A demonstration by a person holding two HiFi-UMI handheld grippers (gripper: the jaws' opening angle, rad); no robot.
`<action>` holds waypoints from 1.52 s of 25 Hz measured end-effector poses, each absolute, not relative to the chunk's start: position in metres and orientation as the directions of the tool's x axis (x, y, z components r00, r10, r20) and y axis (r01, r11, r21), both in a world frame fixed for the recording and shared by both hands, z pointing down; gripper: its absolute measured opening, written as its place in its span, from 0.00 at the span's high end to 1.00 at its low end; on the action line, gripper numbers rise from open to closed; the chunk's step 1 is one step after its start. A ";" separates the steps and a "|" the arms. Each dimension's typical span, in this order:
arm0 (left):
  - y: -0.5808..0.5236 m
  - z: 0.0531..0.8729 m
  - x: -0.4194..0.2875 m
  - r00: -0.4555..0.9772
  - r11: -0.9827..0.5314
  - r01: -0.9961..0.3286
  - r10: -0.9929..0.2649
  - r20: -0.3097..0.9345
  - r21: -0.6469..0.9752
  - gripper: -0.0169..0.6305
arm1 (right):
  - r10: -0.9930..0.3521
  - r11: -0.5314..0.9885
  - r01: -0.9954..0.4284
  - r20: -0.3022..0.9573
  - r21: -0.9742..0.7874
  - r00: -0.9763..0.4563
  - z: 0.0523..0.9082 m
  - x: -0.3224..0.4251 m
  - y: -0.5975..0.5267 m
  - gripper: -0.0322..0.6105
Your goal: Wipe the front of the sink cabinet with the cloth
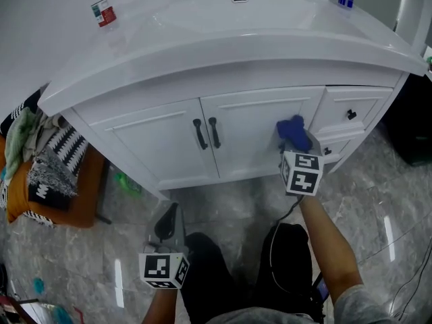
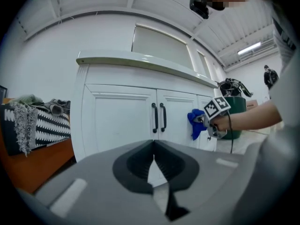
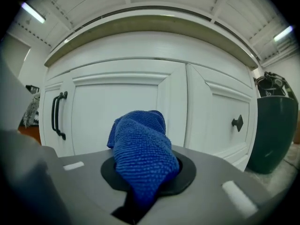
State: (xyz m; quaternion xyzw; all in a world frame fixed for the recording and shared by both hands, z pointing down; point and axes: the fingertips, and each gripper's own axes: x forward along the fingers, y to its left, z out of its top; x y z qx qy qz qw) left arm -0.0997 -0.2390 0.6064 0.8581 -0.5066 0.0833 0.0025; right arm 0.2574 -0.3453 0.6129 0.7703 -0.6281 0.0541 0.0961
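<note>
1. The right gripper (image 1: 295,140) is raised to the front of the sink cabinet (image 1: 162,147). Its jaws are clamped on a bunched blue cloth (image 3: 140,151).
2. The cloth is at the right edge of the cabinet's right door (image 1: 260,130), just beside the drawers, at about mid-height of the door. It appears to touch the door face.
3. The left gripper (image 1: 169,223) is held low over the floor, well apart from the cabinet and pointed towards the doors. Its jaws are closed together with nothing between them.
4. Two black bar handles (image 1: 207,132) stand upright where the two doors meet. A black knob (image 1: 351,114) sits on the upper drawer.
5. A clear bottle (image 1: 102,5) stands at the counter's left rear corner.
6. An orange bench piled with textiles (image 1: 40,167) stands near the cabinet's left side. A dark bin (image 3: 272,125) stands near its right side.
</note>
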 end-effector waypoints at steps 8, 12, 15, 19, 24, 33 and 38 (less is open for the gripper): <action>-0.240 0.610 -0.107 0.457 -0.470 -0.880 -0.877 0.146 -0.068 0.96 | -0.952 -0.282 -0.951 0.083 0.129 0.293 0.620 0.261 -0.343 0.84; -0.239 0.614 -0.118 0.442 -0.455 -0.888 -0.883 0.157 -0.064 0.96 | -0.941 -0.316 -0.941 0.083 0.123 0.327 0.635 0.260 -0.342 0.84; -0.240 0.616 -0.125 0.431 -0.445 -0.894 -0.888 0.160 -0.061 0.96 | -0.936 -0.337 -0.930 0.057 0.147 0.348 0.643 0.259 -0.343 0.84; -0.240 0.618 -0.130 0.426 -0.439 -0.897 -0.890 0.160 -0.049 0.96 | -0.925 -0.357 -0.922 0.077 0.153 0.371 0.664 0.260 -0.343 0.84; -0.239 0.620 -0.134 0.428 -0.437 -0.899 -0.890 0.159 -0.030 0.96 | -0.917 -0.377 -0.925 0.122 0.047 0.380 0.687 0.260 -0.343 0.84; -0.234 0.620 -0.143 0.419 -0.427 -0.904 -0.895 0.156 -0.024 0.96 | -0.843 -0.483 -0.874 0.300 -0.054 0.447 0.721 0.220 -0.349 0.85; -0.231 0.620 -0.159 0.388 -0.396 -0.918 -0.908 0.159 -0.022 0.96 | -0.867 -0.440 -0.892 0.308 -0.103 0.392 0.710 0.160 -0.362 0.87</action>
